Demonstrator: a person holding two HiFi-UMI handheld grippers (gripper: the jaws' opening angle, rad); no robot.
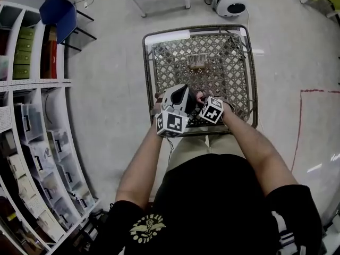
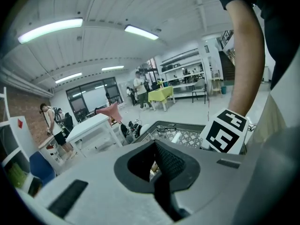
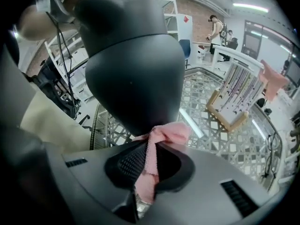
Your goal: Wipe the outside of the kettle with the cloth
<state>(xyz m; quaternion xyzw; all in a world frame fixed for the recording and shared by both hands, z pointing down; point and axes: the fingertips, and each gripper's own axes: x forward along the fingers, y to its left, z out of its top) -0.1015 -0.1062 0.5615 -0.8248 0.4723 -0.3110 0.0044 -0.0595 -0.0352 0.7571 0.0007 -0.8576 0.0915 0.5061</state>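
Two right gripper [image 3: 149, 146] fingers: nearly closed, pinching a pink cloth [image 3: 161, 134].
Cloth: bunched, touching the dark grey rounded kettle [image 3: 136, 69].
Kettle: just ahead of the right fingers, over the metal lattice bench [image 3: 225, 144].
Left gripper [image 2: 157, 161] fingers: together, hold unclear.

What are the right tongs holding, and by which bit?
The right tongs pinch the pink cloth along a fold. Its bunched end pokes out past the tips, against the kettle.
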